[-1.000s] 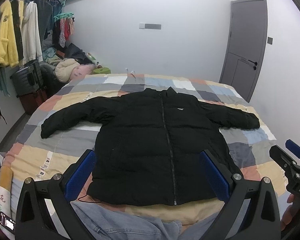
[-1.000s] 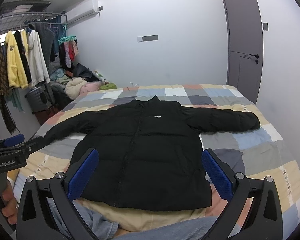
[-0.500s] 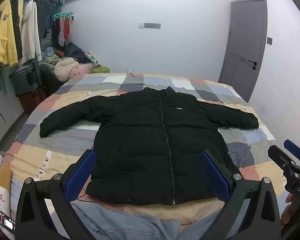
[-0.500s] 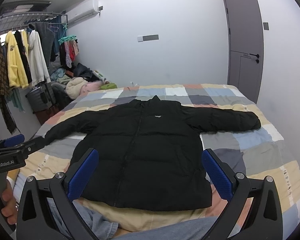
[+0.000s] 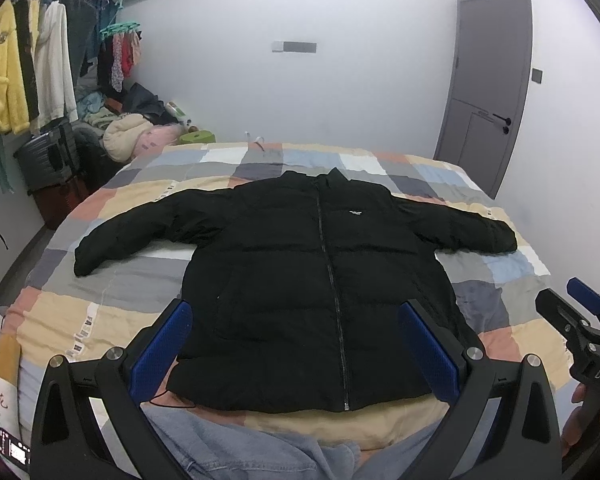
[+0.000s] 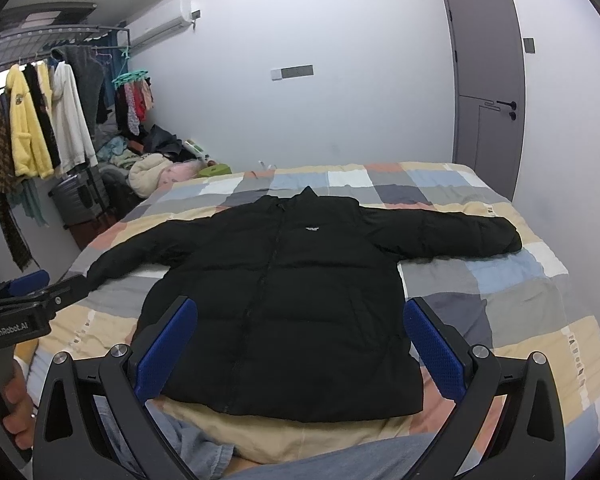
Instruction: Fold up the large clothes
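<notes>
A black puffer jacket (image 5: pixel 320 280) lies flat, front up and zipped, on the bed (image 5: pixel 112 300) with its patchwork cover, both sleeves stretched out to the sides. The left gripper (image 5: pixel 296 344) hovers above the hem with its jaws wide, holding nothing. The right gripper (image 6: pixel 300 340) does likewise, jaws wide and empty. Denim, probably the person's legs (image 5: pixel 228 440), shows at the near edge.

Left tongs (image 5: pixel 296 344) and right tongs (image 6: pixel 300 344) both gape wide, side by side, empty
</notes>
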Available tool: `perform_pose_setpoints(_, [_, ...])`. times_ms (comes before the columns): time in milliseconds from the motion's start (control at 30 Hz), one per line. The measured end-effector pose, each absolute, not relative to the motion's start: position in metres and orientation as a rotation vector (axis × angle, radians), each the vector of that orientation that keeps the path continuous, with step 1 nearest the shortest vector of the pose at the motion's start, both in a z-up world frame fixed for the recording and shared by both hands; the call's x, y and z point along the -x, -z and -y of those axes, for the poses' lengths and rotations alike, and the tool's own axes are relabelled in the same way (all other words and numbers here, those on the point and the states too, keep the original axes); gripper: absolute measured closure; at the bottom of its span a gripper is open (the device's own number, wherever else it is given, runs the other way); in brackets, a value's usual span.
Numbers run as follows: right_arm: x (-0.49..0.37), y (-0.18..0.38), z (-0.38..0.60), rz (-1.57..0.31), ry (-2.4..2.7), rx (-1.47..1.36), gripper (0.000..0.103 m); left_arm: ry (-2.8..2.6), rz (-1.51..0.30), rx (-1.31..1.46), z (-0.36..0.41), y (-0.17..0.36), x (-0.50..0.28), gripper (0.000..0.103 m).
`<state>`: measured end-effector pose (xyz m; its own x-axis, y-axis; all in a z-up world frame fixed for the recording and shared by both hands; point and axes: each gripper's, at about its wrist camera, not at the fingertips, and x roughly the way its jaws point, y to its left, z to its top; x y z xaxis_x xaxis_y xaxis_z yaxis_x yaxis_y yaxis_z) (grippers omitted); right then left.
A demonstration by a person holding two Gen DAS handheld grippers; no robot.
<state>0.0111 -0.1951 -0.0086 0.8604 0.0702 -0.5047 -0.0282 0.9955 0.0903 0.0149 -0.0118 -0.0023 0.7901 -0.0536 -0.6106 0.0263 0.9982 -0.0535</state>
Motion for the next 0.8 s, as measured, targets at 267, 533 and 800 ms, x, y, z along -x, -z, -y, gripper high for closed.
perform_pose_setpoints(267, [-0.028, 0.015, 0.207, -0.541, -0.039, -0.098, 0.000, 0.091, -0.645, 0.032, 0.011, 0.002, -0.059, 0.000])
perform_pose_setpoints(533, [-0.048, 0.024, 0.221, -0.552, -0.026, -0.104, 0.000, 0.031, -0.638, 0.038, 0.000, 0.016, -0.091, 0.000])
perform_pose_setpoints(800, [-0.071, 0.021, 0.261, -0.540, 0.023, -0.099, 0.000, 0.063, -0.623, 0.063, -0.004, 0.036, -0.100, 0.000])
